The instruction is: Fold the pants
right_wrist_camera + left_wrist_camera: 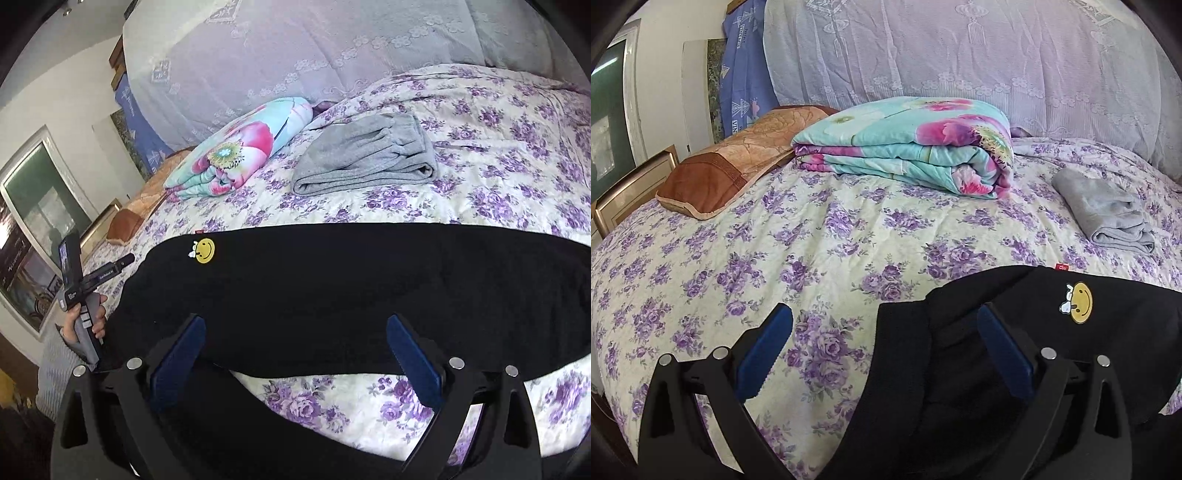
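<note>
Black pants (369, 288) with a yellow smiley patch (205, 251) lie flat across the near part of the bed. In the right wrist view my right gripper (297, 325) hovers over their near edge, open, with nothing pressed between the blue pads. In the left wrist view the same pants (1126, 332) fill the lower right, patch (1079, 302) facing up. My left gripper (886, 321) is open above the pants' left end; its right finger (1004, 350) is over the black cloth and its left finger over the sheet. A person's hand (92, 317) holds the left gripper's handle.
The bed has a purple-flowered sheet (812, 240). Folded grey pants (1104, 210) (365, 158) lie behind the black ones. A folded floral quilt (908, 144) and a brown pillow (738, 158) sit near the lace-covered headboard (960, 48). A window is at the left.
</note>
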